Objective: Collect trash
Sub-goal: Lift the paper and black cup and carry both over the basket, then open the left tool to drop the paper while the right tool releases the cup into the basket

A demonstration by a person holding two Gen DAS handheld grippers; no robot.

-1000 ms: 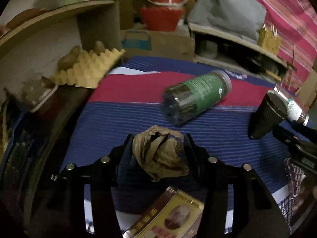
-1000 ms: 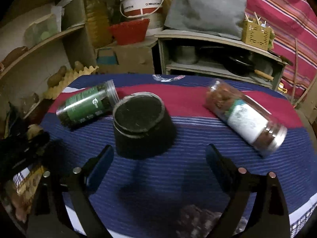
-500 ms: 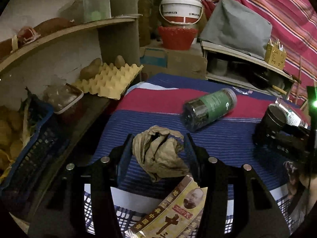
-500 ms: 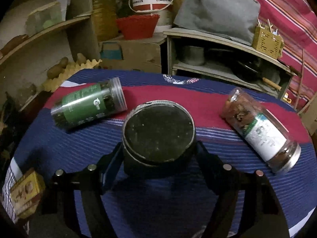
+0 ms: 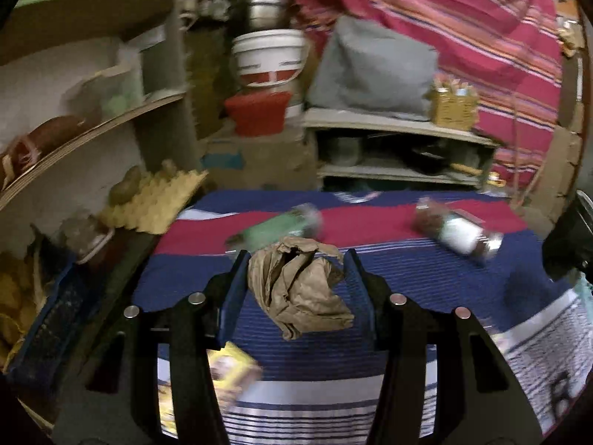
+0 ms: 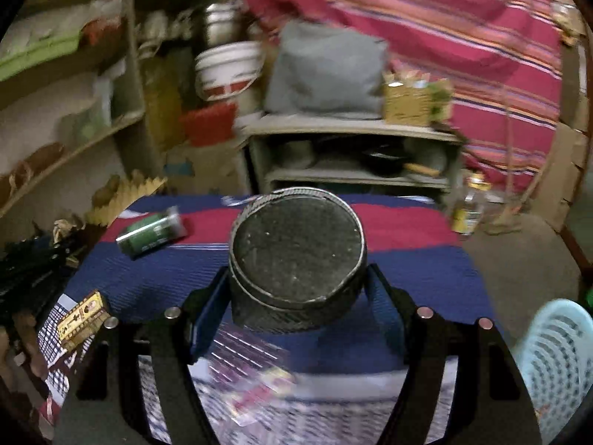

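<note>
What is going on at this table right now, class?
A person is clearing trash with two handheld grippers. The left gripper has its jaws shut on a crumpled brown paper wad, lifted above the striped tablecloth. The right gripper clamps a round black container. A light blue basket sits at the right. Two jars and a yellow box remain on the cloth.

Crumpled wad (image 5: 296,285): brown paper, matt, creased. Round tub (image 6: 296,256): dark, rough speckled base, dull metal-looking rim. Worktop (image 5: 426,278) cover: woven striped cloth, ribbed. Tongs (image 5: 294,289): matt black plastic, blue pads (image 5: 233,296). Basket (image 6: 556,356): pale blue perforated plastic. Two lying jars (image 5: 457,230): clear glossy plastic.
</note>
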